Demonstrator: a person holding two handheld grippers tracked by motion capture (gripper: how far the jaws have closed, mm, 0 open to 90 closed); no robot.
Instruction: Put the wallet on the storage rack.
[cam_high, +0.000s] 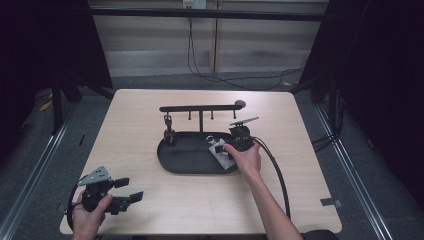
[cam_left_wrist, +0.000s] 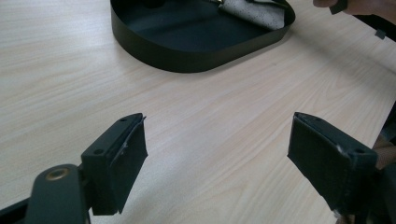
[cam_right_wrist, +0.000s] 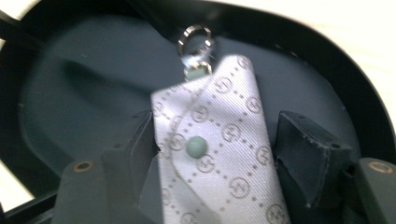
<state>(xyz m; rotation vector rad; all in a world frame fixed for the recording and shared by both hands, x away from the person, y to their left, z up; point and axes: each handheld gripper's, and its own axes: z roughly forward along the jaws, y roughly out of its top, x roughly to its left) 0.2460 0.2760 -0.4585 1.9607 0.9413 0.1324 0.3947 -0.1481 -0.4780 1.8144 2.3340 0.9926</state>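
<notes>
1. Pouch (cam_right_wrist: 219, 144) lies in the black tray (cam_right_wrist: 70, 84), between the right tongs (cam_right_wrist: 215, 154); jaws apart, the right one clear of it, contact on the left unclear.
2. Right gripper view shows the pouch's snap (cam_right_wrist: 196, 147) and ring clasp (cam_right_wrist: 196, 39); high view shows the hook rack (cam_high: 200, 108) rising from the tray's far side.
3. Left tongs (cam_high: 126, 190) wide apart over bare desk (cam_high: 150, 210), near left; left hand (cam_high: 90, 212) holds them level.

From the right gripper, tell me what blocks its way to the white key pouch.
Nothing visible. The white key pouch lies in the black tray directly between the right gripper jaws, which stand slightly apart around it.
</notes>
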